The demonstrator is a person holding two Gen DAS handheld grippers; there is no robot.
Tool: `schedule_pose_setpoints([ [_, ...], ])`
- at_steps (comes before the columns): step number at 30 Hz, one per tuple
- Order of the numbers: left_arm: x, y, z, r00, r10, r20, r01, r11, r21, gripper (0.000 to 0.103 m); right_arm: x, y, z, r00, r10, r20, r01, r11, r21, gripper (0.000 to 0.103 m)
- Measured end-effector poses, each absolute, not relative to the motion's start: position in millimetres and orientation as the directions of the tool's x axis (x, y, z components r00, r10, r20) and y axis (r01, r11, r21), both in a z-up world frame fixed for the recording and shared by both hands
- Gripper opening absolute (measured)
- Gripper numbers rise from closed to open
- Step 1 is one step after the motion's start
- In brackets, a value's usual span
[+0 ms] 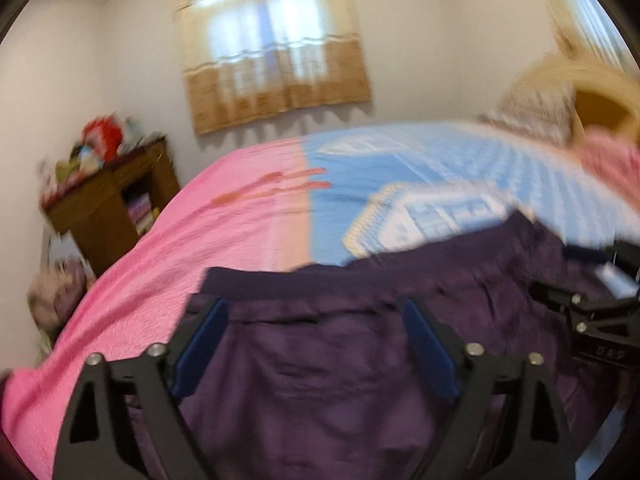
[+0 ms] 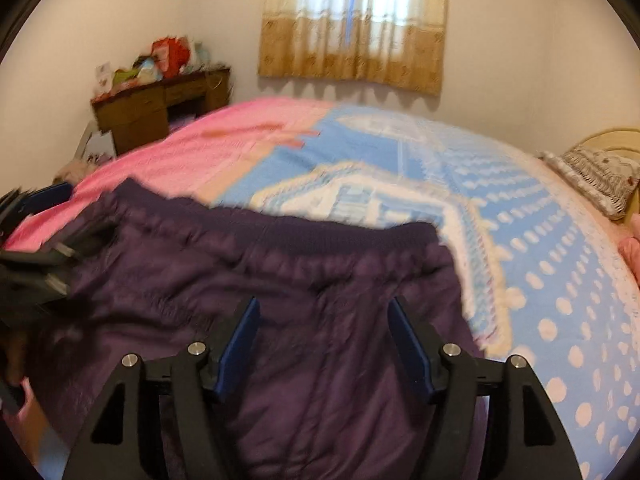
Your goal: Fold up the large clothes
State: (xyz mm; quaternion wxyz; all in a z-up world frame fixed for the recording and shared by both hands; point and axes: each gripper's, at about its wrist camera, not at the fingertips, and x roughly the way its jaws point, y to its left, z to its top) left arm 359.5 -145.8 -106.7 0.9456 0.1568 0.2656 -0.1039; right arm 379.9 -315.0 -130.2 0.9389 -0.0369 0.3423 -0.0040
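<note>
A large dark purple garment lies spread on the bed, its darker ribbed band along the far edge. My left gripper hovers over it, open, with nothing between its blue pads. In the right wrist view the same garment fills the foreground, and my right gripper stands open above it with nothing gripped. The right gripper shows at the right edge of the left wrist view. The left gripper shows blurred at the left edge of the right wrist view.
The bed cover is pink on the left and blue with white patterns on the right. A cluttered wooden desk stands by the far wall. A pillow and headboard are at the right, and a curtained window is behind.
</note>
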Motion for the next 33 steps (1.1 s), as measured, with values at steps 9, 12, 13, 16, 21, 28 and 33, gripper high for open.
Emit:
schedule_pose_setpoints([
  [9,389.4,-160.7,-151.2,0.777,-0.006,-0.630,0.218,0.941,0.261,0.103,398.5,-326.9,-164.7,0.700,-0.015,-0.714,-0.014,0.999,-0.035,0.076],
  [12,390.4,-159.0,-153.6,0.776,0.000,-0.631,0.215,0.940,0.265,0.103,402.7,-328.4,-168.4,0.692,-0.018,-0.722,-0.015,0.999,-0.039,0.077],
  [13,388.5,-158.8,-154.4,0.775,0.000,-0.632,0.215,0.940,0.263,0.103,401.8,-326.7,-169.0,0.690,-0.018,-0.724,-0.016,0.999,-0.040,0.077],
  [16,388.8,-158.1,-155.0,0.772,-0.002,-0.636,0.216,0.942,0.258,0.103,401.4,-322.3,-170.7,0.683,-0.018,-0.731,-0.017,0.999,-0.041,0.078],
  [21,385.6,-155.4,-153.0,0.775,-0.003,-0.632,0.214,0.942,0.257,0.103,400.8,-322.2,-171.4,0.681,-0.020,-0.732,-0.018,0.999,-0.045,0.078],
  [28,385.7,-155.7,-153.1,0.776,-0.002,-0.631,0.213,0.942,0.259,0.103,399.8,-319.2,-171.8,0.684,-0.022,-0.729,-0.018,0.999,-0.047,0.079],
  [33,384.7,-155.8,-152.7,0.775,-0.003,-0.632,0.213,0.943,0.257,0.103,399.1,-319.9,-173.3,0.682,-0.020,-0.731,-0.017,0.999,-0.043,0.079],
])
